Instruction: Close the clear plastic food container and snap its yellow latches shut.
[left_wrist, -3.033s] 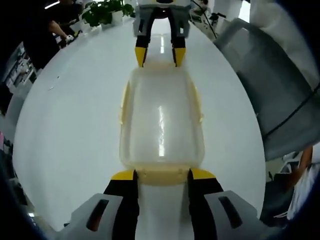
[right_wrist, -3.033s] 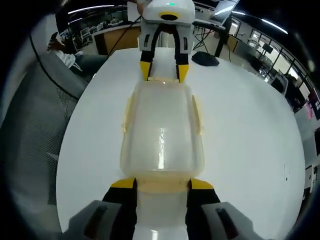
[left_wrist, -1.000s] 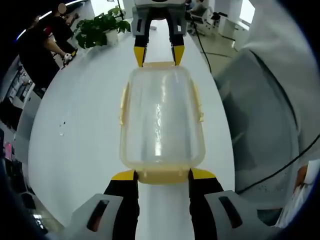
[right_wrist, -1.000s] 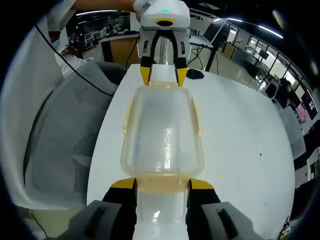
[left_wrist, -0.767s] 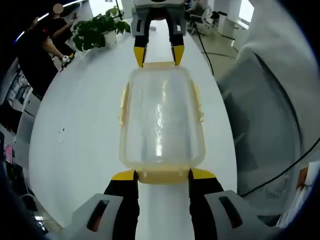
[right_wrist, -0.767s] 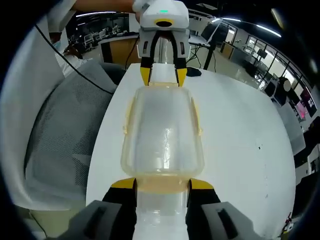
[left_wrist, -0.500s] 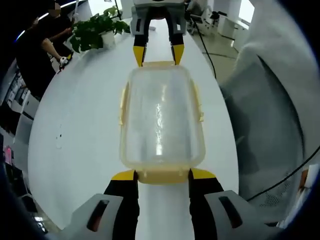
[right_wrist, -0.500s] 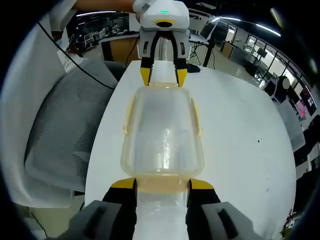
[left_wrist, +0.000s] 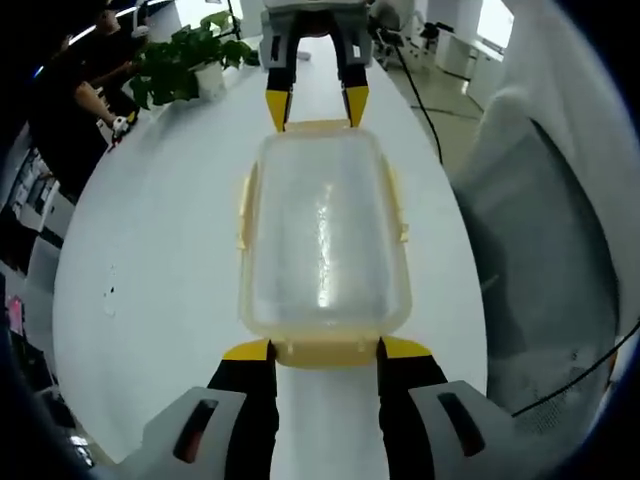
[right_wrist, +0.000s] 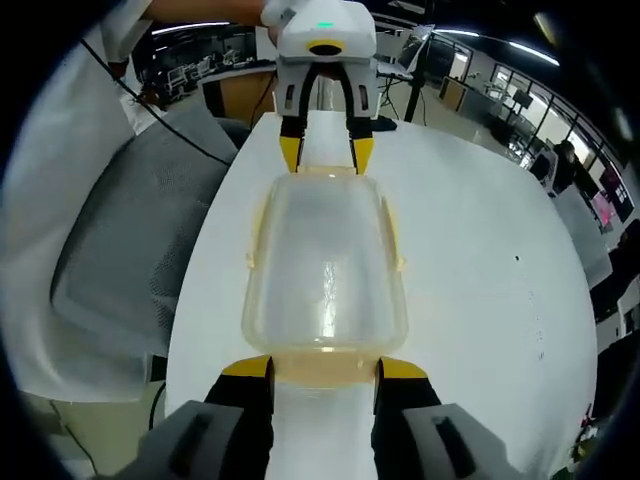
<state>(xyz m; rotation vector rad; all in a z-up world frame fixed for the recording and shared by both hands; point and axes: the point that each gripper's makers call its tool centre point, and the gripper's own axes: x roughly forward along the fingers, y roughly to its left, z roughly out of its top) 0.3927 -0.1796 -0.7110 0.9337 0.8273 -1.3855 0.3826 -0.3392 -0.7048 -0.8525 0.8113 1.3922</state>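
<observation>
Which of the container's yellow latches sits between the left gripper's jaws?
The end latch at the bottom of the left gripper view; the far one sits by the right gripper.

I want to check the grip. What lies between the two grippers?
The clear food container, with yellow latches, spans the stretch between the left gripper and the right gripper, in the left gripper view.

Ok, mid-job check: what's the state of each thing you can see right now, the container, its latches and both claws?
Clear container: lid on, held between both claws over the white table.
End latches: each sits between a claw's jaws.
Side latches: flared outward, apparently unsnapped.
Left claw: on near end latch.
Right claw: on the opposite end latch.
</observation>
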